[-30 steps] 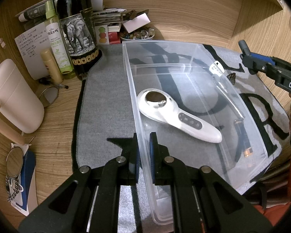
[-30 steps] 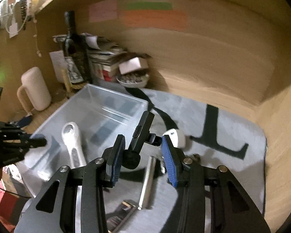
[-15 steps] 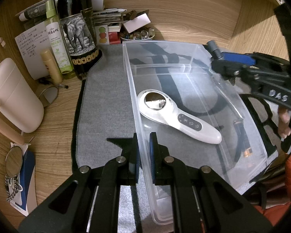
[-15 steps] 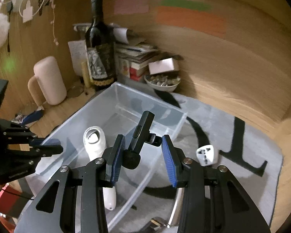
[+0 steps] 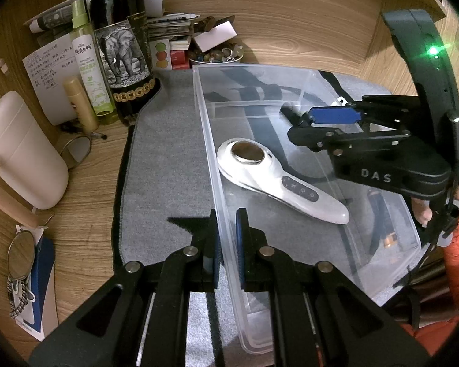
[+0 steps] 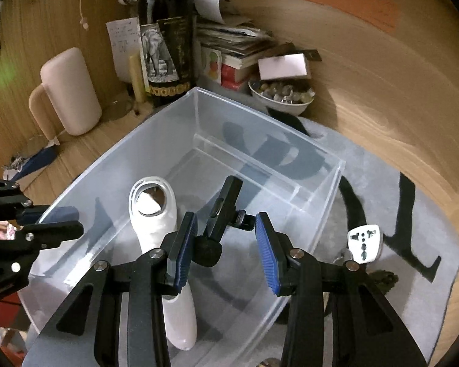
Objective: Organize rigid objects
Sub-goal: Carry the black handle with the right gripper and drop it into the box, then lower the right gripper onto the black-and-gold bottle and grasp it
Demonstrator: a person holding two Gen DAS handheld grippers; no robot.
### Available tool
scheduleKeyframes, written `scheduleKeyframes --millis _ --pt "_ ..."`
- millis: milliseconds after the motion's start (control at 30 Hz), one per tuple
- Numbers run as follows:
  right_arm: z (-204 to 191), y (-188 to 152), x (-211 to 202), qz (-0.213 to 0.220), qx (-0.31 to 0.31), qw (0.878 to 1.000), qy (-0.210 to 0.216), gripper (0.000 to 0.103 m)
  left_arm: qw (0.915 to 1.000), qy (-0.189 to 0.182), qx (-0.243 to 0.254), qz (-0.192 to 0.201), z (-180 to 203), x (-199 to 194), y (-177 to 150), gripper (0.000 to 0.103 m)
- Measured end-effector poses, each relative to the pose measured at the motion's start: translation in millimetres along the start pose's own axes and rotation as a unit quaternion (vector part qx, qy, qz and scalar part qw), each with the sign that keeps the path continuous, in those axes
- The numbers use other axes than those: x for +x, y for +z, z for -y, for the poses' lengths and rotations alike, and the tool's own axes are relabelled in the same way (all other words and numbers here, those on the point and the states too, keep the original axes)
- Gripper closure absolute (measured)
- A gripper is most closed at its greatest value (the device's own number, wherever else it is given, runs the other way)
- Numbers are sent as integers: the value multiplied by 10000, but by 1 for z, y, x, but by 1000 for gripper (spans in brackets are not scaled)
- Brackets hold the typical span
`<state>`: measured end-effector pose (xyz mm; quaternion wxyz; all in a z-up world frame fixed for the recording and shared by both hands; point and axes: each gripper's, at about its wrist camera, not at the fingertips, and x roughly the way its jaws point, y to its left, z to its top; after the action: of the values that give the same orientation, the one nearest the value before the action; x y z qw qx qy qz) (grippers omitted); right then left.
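A clear plastic bin (image 5: 260, 68) lies on a grey mat, and a white handheld device (image 5: 275, 177) rests inside it. My left gripper (image 5: 228, 229) is shut on the bin's near-left wall, one pad on either side of the rim. My right gripper (image 6: 226, 235) is shut on a black clamp mount (image 6: 223, 211) and holds it above the inside of the bin (image 6: 269, 116), just right of the white device (image 6: 156, 208). In the left wrist view the right gripper (image 5: 293, 116) reaches in from the right over the bin. The left gripper (image 6: 73, 221) shows at the left edge of the right wrist view.
A white travel adapter (image 6: 364, 243) sits on the mat (image 5: 168, 153) right of the bin, and a dark cylinder (image 5: 382, 223) lies beyond its right wall. A wine bottle (image 5: 119, 46), spray bottle (image 5: 88, 61), pink jug (image 5: 18, 153), bowl of stones (image 5: 217, 56) and books crowd the back left.
My right gripper has carried the black mount left and downward, from over the mat to above the bin. The left gripper and the bin have stayed still.
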<state>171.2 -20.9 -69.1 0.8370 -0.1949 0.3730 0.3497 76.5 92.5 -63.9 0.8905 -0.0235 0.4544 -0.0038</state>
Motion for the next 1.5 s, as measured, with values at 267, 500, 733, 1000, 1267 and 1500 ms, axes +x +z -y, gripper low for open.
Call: scheduleKeyframes --millis 267,500,733,1000,1267,1500 --pt "-2 2 0 -22 -14 10000 6 60 10000 -18 3 3 -1 1 0 94" --pt "3 0 -26 242 66 9997 -13 59 10000 -21 -1 5 -1 1 0 94" --pt "15 -12 -61 537 192 9982 -204 57 10000 -20 3 4 -2 1 0 94" --pt "22 -34 -82 645 298 9965 -439 54 10000 -24 1 12 -3 1 0 94" --pt "27 -67 -77 444 641 9961 -424 54 10000 -30 3 22 -4 0 0 94" --pt "36 -103 -70 191 1112 9931 -324 54 10000 -26 1 25 -4 0 0 94"
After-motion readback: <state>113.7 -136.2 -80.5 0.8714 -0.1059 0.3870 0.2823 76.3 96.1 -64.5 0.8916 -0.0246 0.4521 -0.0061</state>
